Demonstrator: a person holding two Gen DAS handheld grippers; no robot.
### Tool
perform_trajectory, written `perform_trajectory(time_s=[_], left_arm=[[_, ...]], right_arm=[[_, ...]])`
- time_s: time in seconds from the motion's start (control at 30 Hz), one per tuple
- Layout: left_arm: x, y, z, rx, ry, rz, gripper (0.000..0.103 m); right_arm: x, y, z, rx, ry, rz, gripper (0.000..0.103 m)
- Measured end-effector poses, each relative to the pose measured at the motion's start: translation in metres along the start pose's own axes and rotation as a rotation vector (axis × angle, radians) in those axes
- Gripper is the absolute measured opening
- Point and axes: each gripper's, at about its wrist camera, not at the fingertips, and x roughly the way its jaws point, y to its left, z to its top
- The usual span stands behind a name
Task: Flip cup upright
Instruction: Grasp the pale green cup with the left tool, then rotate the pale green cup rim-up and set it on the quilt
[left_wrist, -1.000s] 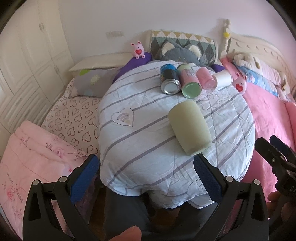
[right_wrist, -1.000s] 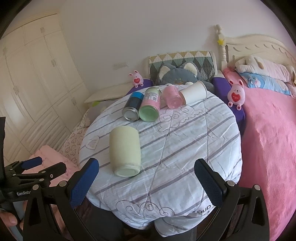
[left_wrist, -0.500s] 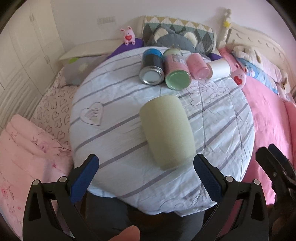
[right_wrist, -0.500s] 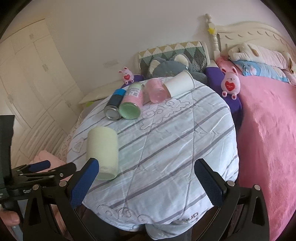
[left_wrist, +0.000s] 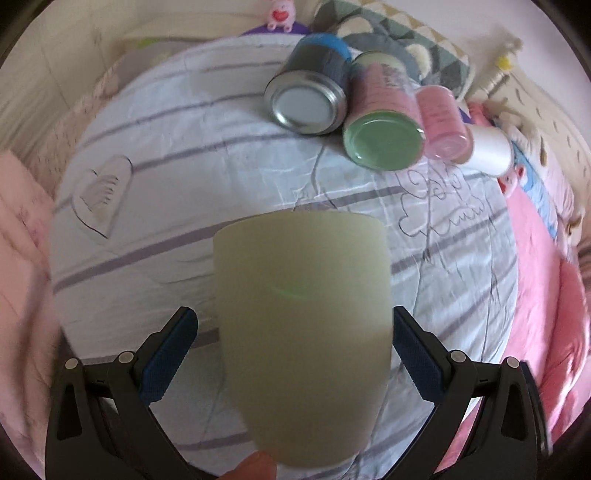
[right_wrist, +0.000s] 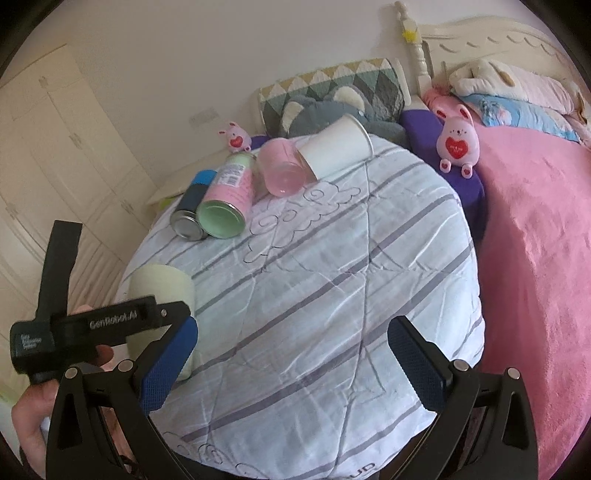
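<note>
A pale green cup lies on its side on the round table covered with a striped white cloth. In the left wrist view it fills the space between my open left gripper's blue pads, with a small gap on each side. In the right wrist view the same cup lies at the table's left edge, partly hidden by the left gripper. My right gripper is open and empty above the table's near edge.
At the table's far side lie a blue-capped metal can, a pink can with a green base, a pink cup and a white paper cup. A pink bed is to the right, cupboards to the left.
My left gripper has moved forward and down so its open jaws now straddle the pale green cup. My right gripper has shifted slightly and stays open.
</note>
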Motion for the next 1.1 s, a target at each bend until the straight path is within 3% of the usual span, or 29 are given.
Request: perform_trajectory(time_s=[0.03, 0.1, 0.13, 0.33, 0.4, 0.47, 0.57, 0.67, 0.73, 0.87, 1.1], left_arm=[[0.002, 0.002, 0.001, -0.018, 0.007, -0.011, 0.100], [0.005, 0.006, 0.003, -0.034, 0.015, -0.049, 0.085], [0.004, 0.006, 0.004, -0.023, 0.013, -0.066, 0.082], [-0.003, 0.007, 0.001, 0.051, -0.003, -0.115, 0.080], [-0.012, 0.011, 0.002, 0.078, -0.048, -0.121, 0.080], [-0.030, 0.012, 0.004, 0.123, -0.143, -0.122, 0.080], [-0.064, 0.014, -0.004, 0.216, -0.384, -0.091, 0.080], [-0.071, 0.019, -0.014, 0.295, -0.543, -0.064, 0.080], [-0.059, 0.021, -0.021, 0.354, -0.605, -0.023, 0.080], [-0.029, 0.031, -0.020, 0.384, -0.574, -0.034, 0.079], [-0.035, 0.030, -0.023, 0.410, -0.591, -0.041, 0.081]], right_arm=[[0.002, -0.001, 0.001, 0.001, 0.005, -0.001, 0.103], [0.005, -0.003, 0.001, 0.002, 0.012, -0.003, 0.103], [0.005, -0.004, 0.002, 0.004, 0.015, -0.005, 0.103], [0.004, -0.006, 0.002, 0.015, 0.012, -0.020, 0.103], [0.001, -0.003, 0.000, 0.014, 0.008, -0.023, 0.103], [-0.003, 0.000, -0.002, 0.010, 0.004, -0.028, 0.103], [-0.008, 0.007, -0.007, 0.005, 0.002, -0.036, 0.103], [-0.011, 0.016, -0.013, 0.001, 0.005, -0.045, 0.103], [-0.014, 0.024, -0.018, -0.010, 0.009, -0.054, 0.103], [-0.021, 0.037, -0.029, -0.026, 0.022, -0.086, 0.103], [-0.033, 0.049, -0.039, -0.024, 0.009, -0.127, 0.103]])
